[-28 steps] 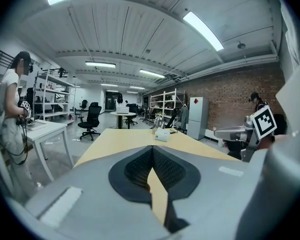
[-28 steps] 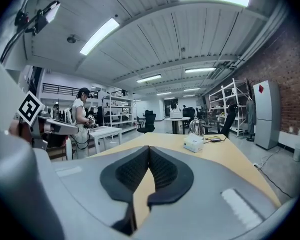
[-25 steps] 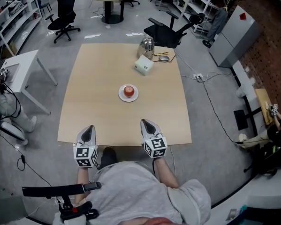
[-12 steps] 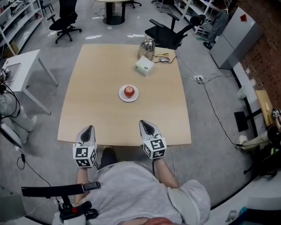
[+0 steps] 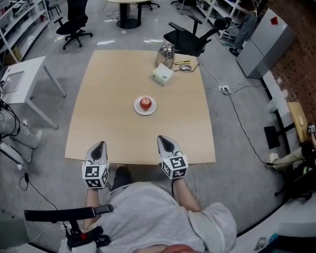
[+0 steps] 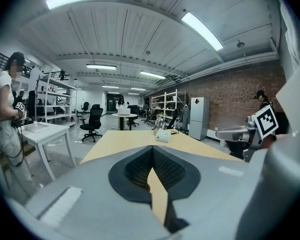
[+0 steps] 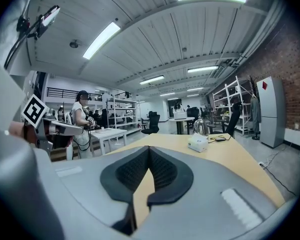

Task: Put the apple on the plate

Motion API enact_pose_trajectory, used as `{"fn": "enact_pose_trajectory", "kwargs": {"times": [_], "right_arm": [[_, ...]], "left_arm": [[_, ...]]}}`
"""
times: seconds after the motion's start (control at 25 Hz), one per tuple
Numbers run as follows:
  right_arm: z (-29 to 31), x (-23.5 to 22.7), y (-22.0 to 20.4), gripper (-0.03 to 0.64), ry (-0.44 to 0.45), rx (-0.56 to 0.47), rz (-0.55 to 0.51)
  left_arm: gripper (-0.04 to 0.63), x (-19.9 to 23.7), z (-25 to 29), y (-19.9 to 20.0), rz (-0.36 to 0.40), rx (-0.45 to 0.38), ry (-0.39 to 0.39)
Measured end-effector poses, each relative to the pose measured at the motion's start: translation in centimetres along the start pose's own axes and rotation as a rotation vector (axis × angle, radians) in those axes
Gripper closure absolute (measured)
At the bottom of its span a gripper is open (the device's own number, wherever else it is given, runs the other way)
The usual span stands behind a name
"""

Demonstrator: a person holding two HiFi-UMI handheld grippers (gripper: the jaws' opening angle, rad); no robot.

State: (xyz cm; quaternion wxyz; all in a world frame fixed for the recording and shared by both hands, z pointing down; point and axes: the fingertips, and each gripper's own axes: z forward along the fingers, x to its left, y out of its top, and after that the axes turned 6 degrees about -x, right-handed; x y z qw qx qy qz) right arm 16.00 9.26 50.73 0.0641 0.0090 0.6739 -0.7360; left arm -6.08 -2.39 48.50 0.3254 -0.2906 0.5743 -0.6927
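Note:
A red apple sits on a small white plate in the middle of the tan table. My left gripper and right gripper hover side by side over the table's near edge, well short of the plate, both pointing at the far side. Each is shut with nothing between its pads. In the left gripper view the left gripper's tips meet, and in the right gripper view the right gripper's tips meet too. The jaws hide the apple in both of those views.
A white box and a metal kettle stand at the table's far side, with a mouse and cables beside them. Office chairs stand beyond the table. A white side table is to the left.

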Motion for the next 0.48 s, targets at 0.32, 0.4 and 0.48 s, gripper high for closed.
{"fn": "enact_pose_trajectory", "kwargs": {"times": [0.32,0.4,0.48], "right_arm": [[0.36,0.21,-0.37,0.612,-0.001,0.000,0.005],[0.56,0.22,-0.19,0.612,0.002,-0.001,0.004],[0.69,0.15,0.08,0.612,0.005,-0.001,0.003]], "left_arm": [[0.575,0.57,0.01,-0.15,0.003,-0.002,0.005],[0.575,0.68,0.13,0.01,0.003,-0.001,0.006],[0.575,0.67,0.26,0.28,0.004,-0.001,0.006]]}}
